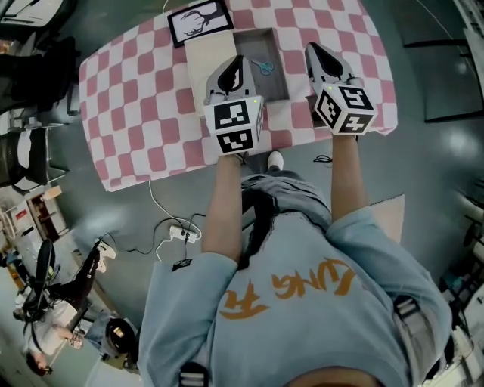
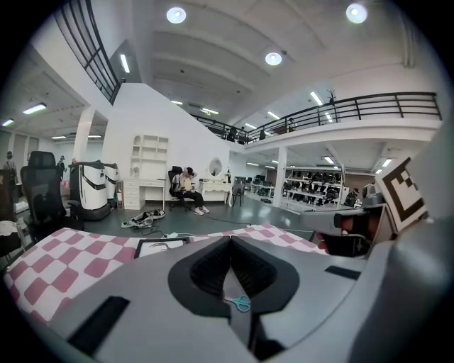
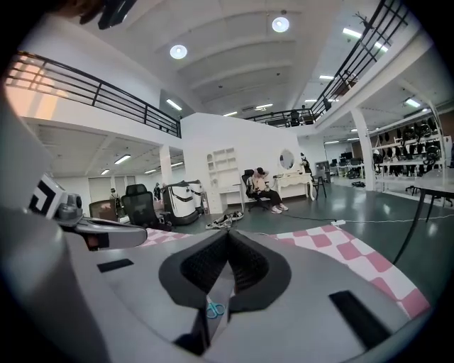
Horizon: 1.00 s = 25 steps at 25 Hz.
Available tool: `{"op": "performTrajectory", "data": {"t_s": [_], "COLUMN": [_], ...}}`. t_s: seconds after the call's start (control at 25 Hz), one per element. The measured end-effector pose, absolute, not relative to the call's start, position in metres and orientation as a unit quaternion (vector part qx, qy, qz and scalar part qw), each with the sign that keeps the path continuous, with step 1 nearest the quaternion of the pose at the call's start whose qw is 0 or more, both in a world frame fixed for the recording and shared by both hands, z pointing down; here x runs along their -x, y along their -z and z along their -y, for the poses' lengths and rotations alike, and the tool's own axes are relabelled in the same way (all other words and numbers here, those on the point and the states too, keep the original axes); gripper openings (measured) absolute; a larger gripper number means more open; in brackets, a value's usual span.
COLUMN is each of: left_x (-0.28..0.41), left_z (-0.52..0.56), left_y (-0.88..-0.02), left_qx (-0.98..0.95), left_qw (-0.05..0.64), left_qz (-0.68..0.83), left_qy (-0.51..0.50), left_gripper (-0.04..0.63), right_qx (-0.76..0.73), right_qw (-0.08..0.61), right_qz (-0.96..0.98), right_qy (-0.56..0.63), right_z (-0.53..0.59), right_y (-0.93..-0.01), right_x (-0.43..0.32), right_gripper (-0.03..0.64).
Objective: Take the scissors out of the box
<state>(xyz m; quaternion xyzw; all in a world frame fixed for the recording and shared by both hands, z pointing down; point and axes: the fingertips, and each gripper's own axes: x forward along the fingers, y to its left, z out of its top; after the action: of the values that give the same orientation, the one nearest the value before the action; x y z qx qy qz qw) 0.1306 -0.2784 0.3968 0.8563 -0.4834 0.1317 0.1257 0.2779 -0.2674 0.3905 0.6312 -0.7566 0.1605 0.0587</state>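
Two grippers, one box, one pair of scissors, listed from your left. Item: checked cloth (image 1: 128,106) over the table, pink and white, bare on this side. Item: framed antler picture (image 1: 200,21), flat on the cloth just beyond the box's far left corner. Item: left gripper (image 1: 238,60), held above the box's left wall; its own view shows the jaws brought together at the tips with nothing between them. Item: box (image 1: 281,53), open-topped with a grey floor, and a pale panel (image 1: 203,64) touching its left side. Item: scissors (image 1: 262,66), blue-handled, lying flat on the box floor towards the far end, near the left gripper's tip and apart from the right one. Item: right gripper (image 1: 316,53), over the cloth just right of the box, jaws likewise closed tip to tip and empty. Hazards, as judged: go down with closed jaws and you would only shove the scissors against a wall. A jaw could catch the rim and drag the box. Flat blades offer little to pinch, so a shallow grip may slip.
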Motion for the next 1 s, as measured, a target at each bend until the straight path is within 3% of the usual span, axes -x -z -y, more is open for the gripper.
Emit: {"op": "performTrajectory", "data": {"t_s": [1.0], "left_x": [-0.062], "left_z": [0.341], "left_y": [-0.438], "left_qx": [-0.824], "left_qw": [0.188], "left_qz": [0.521], "left_qy": [-0.118], "left_gripper": [0.02], "right_qx": [-0.49], "right_qw": [0.264], "right_qz": [0.809], "right_qy": [-0.19], "right_z": [0.32], "right_y": [-0.482], "right_x": [-0.186], "right_gripper": [-0.003]}}
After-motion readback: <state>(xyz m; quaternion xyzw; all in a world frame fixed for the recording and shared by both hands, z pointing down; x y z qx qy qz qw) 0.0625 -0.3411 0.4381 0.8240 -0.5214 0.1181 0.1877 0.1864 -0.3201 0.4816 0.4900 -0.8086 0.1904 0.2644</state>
